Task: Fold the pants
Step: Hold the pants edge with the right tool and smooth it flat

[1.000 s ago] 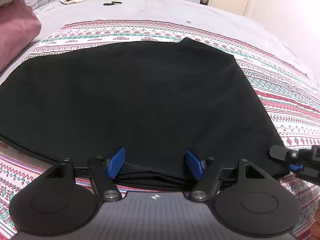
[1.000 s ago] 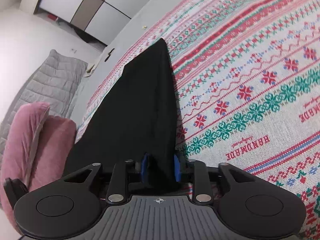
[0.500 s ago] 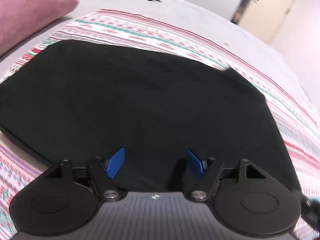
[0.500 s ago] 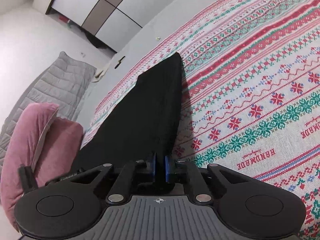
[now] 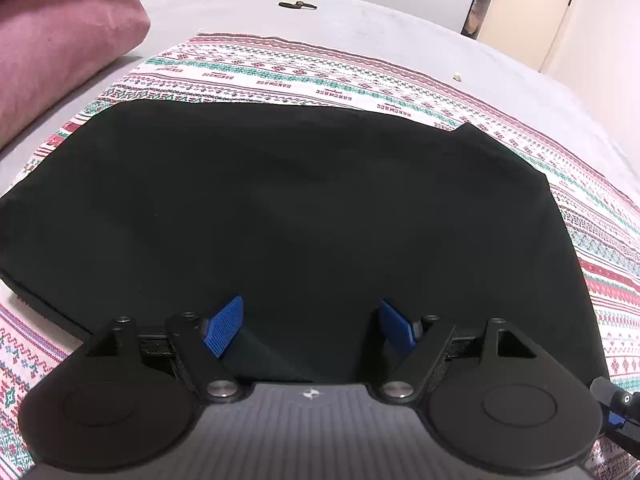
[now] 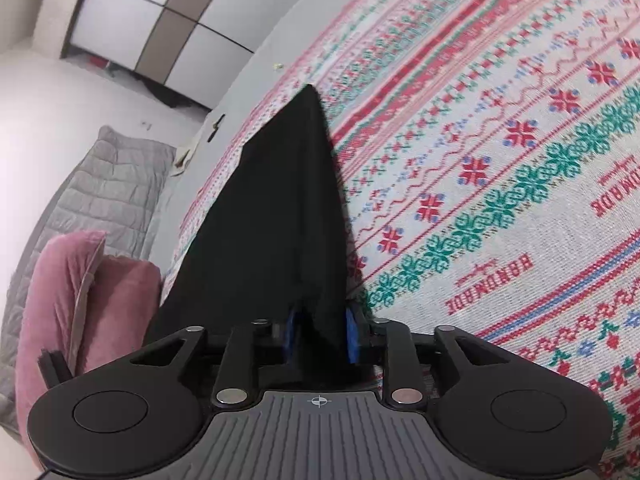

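Two hand-held grippers: left hand-held gripper [image 5: 310,330] spread above folded pants [image 5: 300,208]; right hand-held gripper [image 6: 318,336], jaws just opening, straddles their edge; another fold probably remains.

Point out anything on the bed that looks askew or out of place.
Nothing serious. The black pants lie flat on the patterned cloth; only their far right corner pokes up. A small dark object and a pale scrap sit loose on the grey bedcover.
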Action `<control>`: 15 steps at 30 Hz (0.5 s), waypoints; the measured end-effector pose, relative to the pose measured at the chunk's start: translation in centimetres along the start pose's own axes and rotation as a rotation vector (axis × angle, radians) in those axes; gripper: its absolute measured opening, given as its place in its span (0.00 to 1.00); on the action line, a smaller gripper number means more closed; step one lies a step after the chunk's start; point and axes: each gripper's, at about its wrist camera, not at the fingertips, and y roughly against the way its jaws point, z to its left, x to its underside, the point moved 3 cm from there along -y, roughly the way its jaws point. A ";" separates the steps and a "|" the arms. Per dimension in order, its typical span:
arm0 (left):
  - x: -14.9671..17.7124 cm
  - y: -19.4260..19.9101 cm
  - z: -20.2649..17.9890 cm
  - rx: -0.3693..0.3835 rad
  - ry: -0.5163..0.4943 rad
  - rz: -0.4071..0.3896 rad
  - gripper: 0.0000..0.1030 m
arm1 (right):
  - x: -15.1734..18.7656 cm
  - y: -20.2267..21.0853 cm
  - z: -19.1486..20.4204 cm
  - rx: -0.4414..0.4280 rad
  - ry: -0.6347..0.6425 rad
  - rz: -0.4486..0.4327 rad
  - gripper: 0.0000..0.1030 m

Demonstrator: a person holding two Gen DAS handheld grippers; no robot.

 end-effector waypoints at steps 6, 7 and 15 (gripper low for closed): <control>0.5 0.9 -1.3 0.064 0.002 0.007 0.92 | 0.1 0.3 1.7 0.022 0.071 -0.018 0.13; 0.7 1.1 -1.6 0.072 -0.009 0.004 0.92 | 0.0 0.6 2.1 0.017 0.080 -0.026 0.12; 2.9 1.7 -3.4 0.078 -0.121 0.019 0.92 | -0.6 0.3 1.4 0.021 0.022 -0.004 0.18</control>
